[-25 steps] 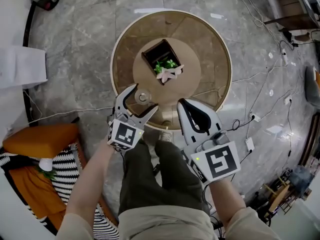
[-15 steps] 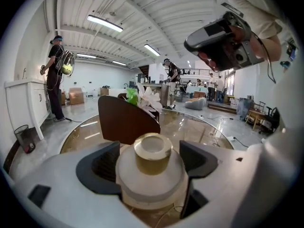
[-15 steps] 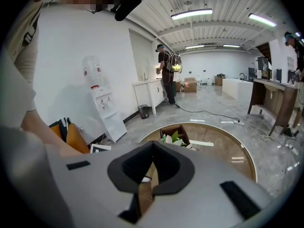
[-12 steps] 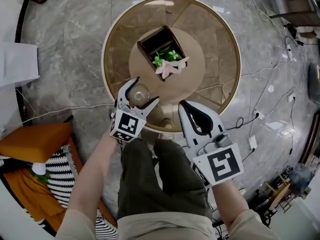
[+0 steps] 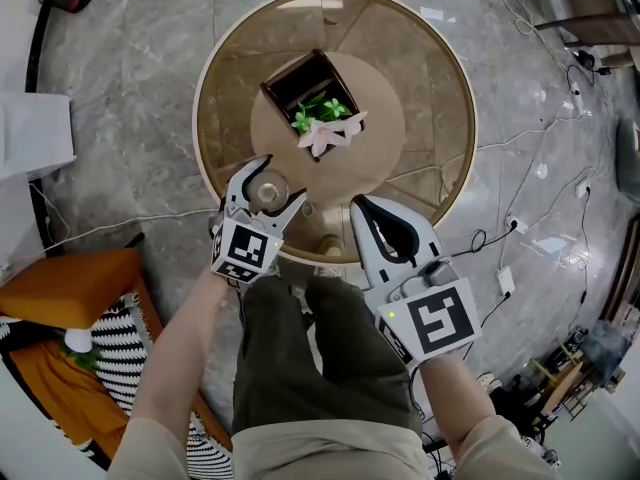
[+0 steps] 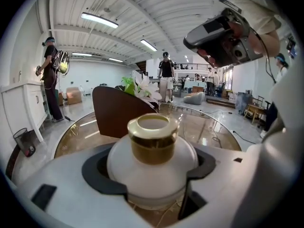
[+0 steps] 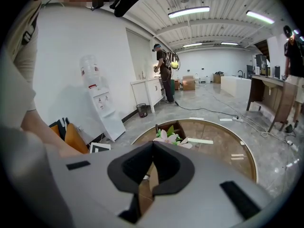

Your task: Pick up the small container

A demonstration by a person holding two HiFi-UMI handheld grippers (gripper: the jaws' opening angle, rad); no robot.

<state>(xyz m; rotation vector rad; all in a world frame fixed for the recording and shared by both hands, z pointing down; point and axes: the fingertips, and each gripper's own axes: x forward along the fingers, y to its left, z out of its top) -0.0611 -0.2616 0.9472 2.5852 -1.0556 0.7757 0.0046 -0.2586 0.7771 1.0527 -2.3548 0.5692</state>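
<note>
Head view: we list a round glass table [image 5: 440,63] carrying a dark brown box [image 5: 292,80], which holds green leaves and a pale flower [image 5: 325,136] spilling over its near corner. The small container [image 5: 270,190] stands near the table's near edge, just on our side of the box. The left gripper [image 5: 268,182] straddles it, one jaw on each side, while the right gripper [image 5: 360,206] hangs over the table's edge, apart from both vessels. From here the container is only a small round glint, and we cannot tell what is in it. Left gripper view: the same small container [image 6: 152,167] fills the middle, with a squat white body, a gold collar [image 6: 153,139] and an open mouth whose inside we cannot make out. The jaws are closing, and the dark pads [image 6: 97,175] sit just beside its flanks; we cannot tell whether they touch. Behind it rises the brown box [image 6: 118,115] topped by the flower [image 6: 142,88], and two people [image 6: 166,75] stand on the hall floor, which the head view leaves out. Right gripper view: the right gripper [image 7: 153,144] has its jaws together at the tips with nothing between them. Beyond them we see the box [image 7: 166,126] from its other side, the flower [image 7: 167,137], the table [image 7: 232,151], a white water dispenser [image 7: 97,101] and a person [image 7: 164,75] at a counter.
</note>
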